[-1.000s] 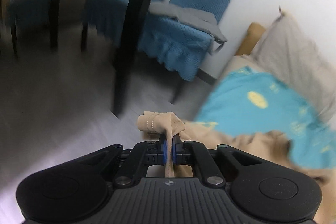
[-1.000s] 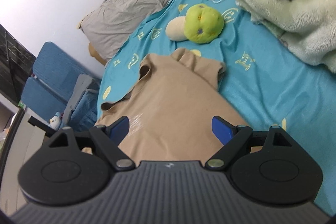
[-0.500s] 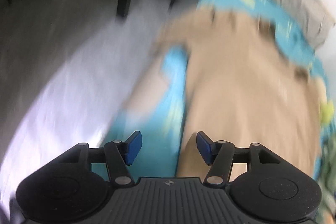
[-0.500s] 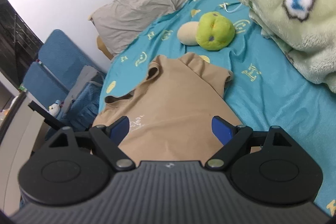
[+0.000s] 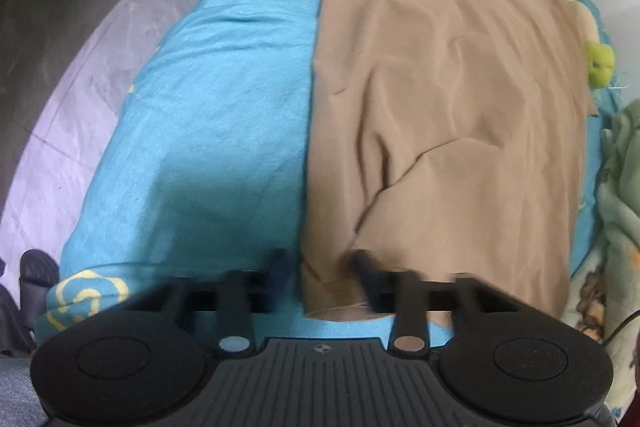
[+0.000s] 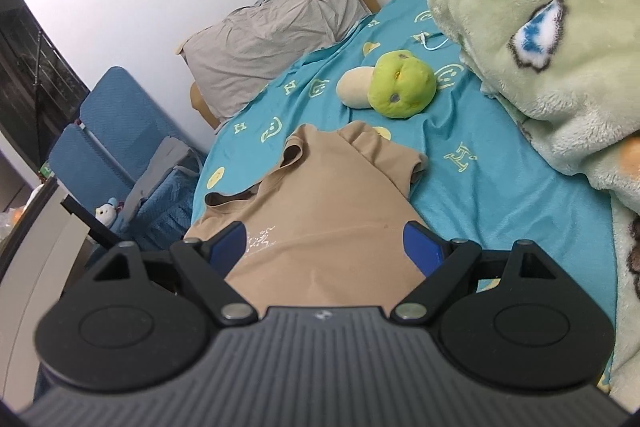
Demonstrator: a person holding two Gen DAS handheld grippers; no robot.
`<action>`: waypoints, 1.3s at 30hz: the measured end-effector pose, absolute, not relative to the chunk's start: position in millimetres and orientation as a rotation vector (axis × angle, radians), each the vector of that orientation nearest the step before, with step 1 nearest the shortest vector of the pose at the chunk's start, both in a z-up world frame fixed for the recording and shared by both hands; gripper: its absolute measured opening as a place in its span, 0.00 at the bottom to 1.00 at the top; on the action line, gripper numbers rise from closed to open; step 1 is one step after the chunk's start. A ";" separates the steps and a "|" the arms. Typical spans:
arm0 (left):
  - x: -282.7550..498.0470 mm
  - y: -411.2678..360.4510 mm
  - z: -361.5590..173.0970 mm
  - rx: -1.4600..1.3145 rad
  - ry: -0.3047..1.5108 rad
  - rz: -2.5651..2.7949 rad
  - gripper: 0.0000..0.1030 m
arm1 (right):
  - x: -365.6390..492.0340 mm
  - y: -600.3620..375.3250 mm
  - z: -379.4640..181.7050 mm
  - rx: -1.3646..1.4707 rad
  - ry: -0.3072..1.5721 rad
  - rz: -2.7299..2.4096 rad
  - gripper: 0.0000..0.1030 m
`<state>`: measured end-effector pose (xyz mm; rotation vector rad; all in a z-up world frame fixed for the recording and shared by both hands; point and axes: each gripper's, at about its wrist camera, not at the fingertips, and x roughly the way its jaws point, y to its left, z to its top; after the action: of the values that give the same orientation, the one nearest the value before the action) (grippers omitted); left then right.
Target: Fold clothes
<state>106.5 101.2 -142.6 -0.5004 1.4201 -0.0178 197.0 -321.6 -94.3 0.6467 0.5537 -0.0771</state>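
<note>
A tan sleeveless top (image 5: 440, 99) lies spread along the teal bedsheet (image 5: 224, 131). It also shows in the right wrist view (image 6: 332, 219), neck end pointing away toward the pillow. My left gripper (image 5: 320, 263) is open and empty, its fingers astride the top's near left hem corner. My right gripper (image 6: 324, 247) is open and empty, hovering over the top's lower part with a finger on either side.
A green plush toy (image 6: 402, 89) and a cream one (image 6: 354, 91) lie beyond the top's neck. A grey pillow (image 6: 272, 39) is at the bed's head. A fluffy green blanket (image 6: 552, 39) covers the right side. Blue chairs (image 6: 116, 139) stand left; floor (image 5: 72, 27) beside the bed.
My left gripper let go of the tan cloth, opened, and swung from the chair side down to the top's hem end. My right gripper stayed open and drifted slightly.
</note>
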 end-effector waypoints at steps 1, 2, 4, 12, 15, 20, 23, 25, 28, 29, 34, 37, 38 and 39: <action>105.9 102.6 -138.4 -0.496 1.415 -0.029 0.03 | 196.5 -321.6 -95.0 0.640 0.555 -0.081 0.85; 105.4 104.0 -134.1 -0.492 1.410 -0.041 0.03 | 196.1 -321.2 -95.8 0.633 0.558 -0.086 0.85; 103.9 107.9 -122.6 -0.473 1.400 -0.053 0.03 | 196.6 -320.3 -98.2 0.622 0.570 -0.098 0.85; 93.2 120.3 -107.1 -0.134 1.476 0.103 0.03 | 199.0 -311.2 -98.7 0.567 0.577 -0.087 0.85; 90.3 118.0 -102.2 -0.100 1.446 0.115 0.05 | 199.0 -303.6 -96.8 0.526 0.576 -0.073 0.84; 97.2 99.6 -84.1 -0.067 1.342 0.060 0.32 | 196.9 -298.6 -95.5 0.499 0.588 -0.060 0.84; 101.1 87.9 -63.5 -0.089 1.248 0.012 0.48 | 196.3 -296.1 -92.1 0.486 0.579 -0.050 0.84; 100.8 77.2 -46.5 -0.085 1.137 -0.005 0.57 | 196.1 -293.3 -89.9 0.470 0.570 -0.047 0.84; 100.1 57.7 -30.2 -0.044 0.978 -0.031 0.80 | 195.3 -289.5 -86.4 0.437 0.554 -0.048 0.84; 99.8 50.5 -26.8 -0.024 0.928 -0.039 0.81 | 194.8 -288.1 -85.3 0.425 0.549 -0.048 0.84; 115.1 26.4 -19.4 -0.013 0.779 -0.052 0.89 | 192.4 -284.4 -80.9 0.387 0.526 -0.050 0.84; 133.8 15.2 -19.9 -0.017 0.683 -0.085 0.93 | 191.3 -283.0 -78.3 0.372 0.510 -0.051 0.84; 140.3 11.0 -22.1 -0.004 0.639 -0.093 0.96 | 191.2 -282.4 -77.7 0.369 0.506 -0.048 0.84; 143.8 5.0 -16.6 0.011 0.592 -0.095 1.00 | 191.0 -281.8 -77.1 0.366 0.501 -0.045 0.84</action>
<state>143.8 5.0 -16.6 0.0110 0.5918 -0.0946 191.0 -281.8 -77.1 0.3661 0.5011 -0.0450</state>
